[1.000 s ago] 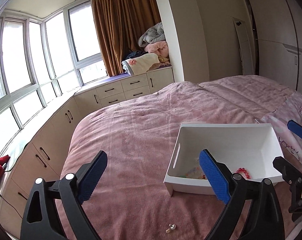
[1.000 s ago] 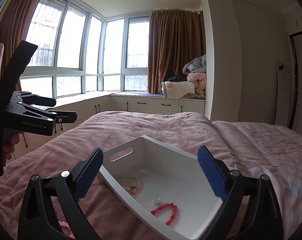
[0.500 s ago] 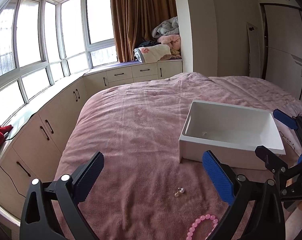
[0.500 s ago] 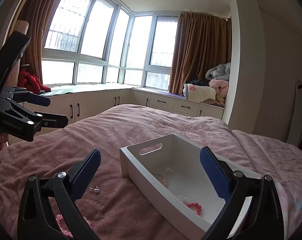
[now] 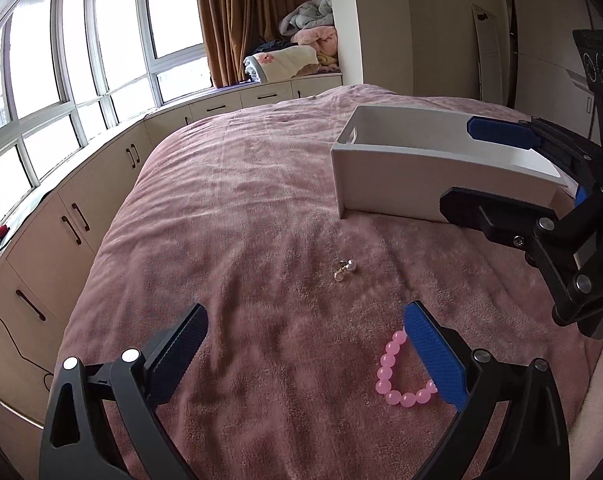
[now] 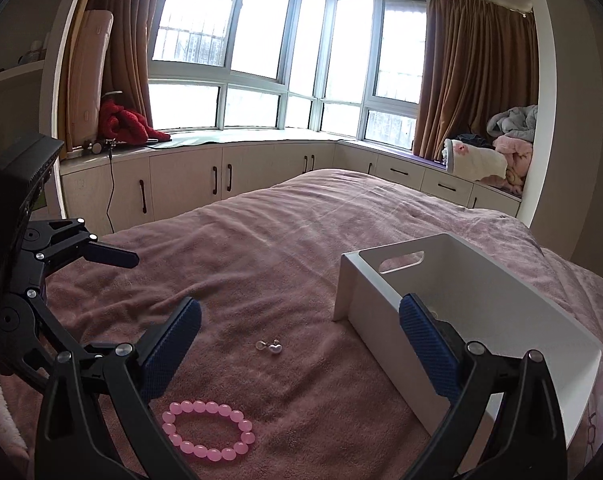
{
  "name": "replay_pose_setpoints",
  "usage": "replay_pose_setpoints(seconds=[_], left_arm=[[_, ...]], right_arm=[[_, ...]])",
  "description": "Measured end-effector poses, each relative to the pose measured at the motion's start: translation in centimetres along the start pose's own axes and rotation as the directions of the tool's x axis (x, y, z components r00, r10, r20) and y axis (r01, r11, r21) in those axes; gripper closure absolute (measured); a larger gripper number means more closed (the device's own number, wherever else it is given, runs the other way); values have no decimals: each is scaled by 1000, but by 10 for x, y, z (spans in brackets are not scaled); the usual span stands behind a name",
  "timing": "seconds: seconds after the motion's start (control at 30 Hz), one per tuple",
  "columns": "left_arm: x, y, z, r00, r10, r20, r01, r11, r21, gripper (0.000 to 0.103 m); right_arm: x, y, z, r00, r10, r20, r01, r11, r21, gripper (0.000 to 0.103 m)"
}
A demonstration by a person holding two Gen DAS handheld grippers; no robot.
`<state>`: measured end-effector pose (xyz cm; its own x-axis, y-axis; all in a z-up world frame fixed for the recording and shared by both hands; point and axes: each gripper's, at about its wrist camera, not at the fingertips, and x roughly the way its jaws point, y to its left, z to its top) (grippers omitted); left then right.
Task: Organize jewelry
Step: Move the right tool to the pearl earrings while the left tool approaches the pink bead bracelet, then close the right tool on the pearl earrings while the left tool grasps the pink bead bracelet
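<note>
Across the whole lower field of both wrist views lies your work surface, a bed under a pink blanket (image 6: 261,264), with window cabinets (image 6: 181,184) running past its far edge. On the blanket toward the bed's right side sits the white bin (image 6: 481,320), handle cutout in its far end wall; its contents are hidden from the left wrist view and mostly blocked in the right one. Your left gripper (image 5: 305,356) hangs low over the near part of the blanket, claw spread wide and holding nothing. Your right gripper (image 6: 301,344) hovers likewise, fingers apart and empty, its right finger overlapping the bin's near wall in the right wrist view. Between the two tools, near the bed's front edge, the pink bead bracelet (image 6: 208,430) lies flat as a closed loop, just beside your left gripper's right finger. Farther in, between bracelet and bin, a small pair of silver earrings (image 6: 270,346) rests on the blanket, apart from both.
</note>
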<state>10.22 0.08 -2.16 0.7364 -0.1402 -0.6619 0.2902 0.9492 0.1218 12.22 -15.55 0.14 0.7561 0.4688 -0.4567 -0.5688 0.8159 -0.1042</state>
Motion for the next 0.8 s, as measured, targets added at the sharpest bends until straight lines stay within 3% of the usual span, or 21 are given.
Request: replay_pose_setpoints(seconds=[0.17, 0.33, 0.47, 0.53, 0.67, 0.73, 0.8], left_arm=[[11, -10, -20, 997, -69, -27, 70, 997, 22, 4], [22, -14, -28, 987, -156, -41, 157, 987, 20, 4], [36, -16, -33, 981, -181, -65, 183, 983, 17, 5], [43, -17, -36, 977, -196, -82, 198, 980, 21, 18], [57, -16, -41, 971, -206, -120, 210, 977, 24, 30], [61, -16, -42, 970, -200, -136, 206, 978, 27, 42], [63, -16, -43, 969, -203, -138, 209, 978, 30, 45]], right_arm=[[24, 4, -8, 996, 66, -64, -65, 997, 29, 5], [54, -1, -18, 985, 107, -138, -98, 992, 74, 17], [78, 2, -27, 972, 113, -205, -103, 993, 57, 23], [88, 2, -32, 965, 117, -235, -108, 993, 53, 29], [106, 4, -39, 953, 125, -276, -116, 992, 49, 33], [115, 4, -41, 946, 128, -299, -117, 992, 53, 40], [125, 3, -44, 937, 136, -321, -120, 990, 67, 49]])
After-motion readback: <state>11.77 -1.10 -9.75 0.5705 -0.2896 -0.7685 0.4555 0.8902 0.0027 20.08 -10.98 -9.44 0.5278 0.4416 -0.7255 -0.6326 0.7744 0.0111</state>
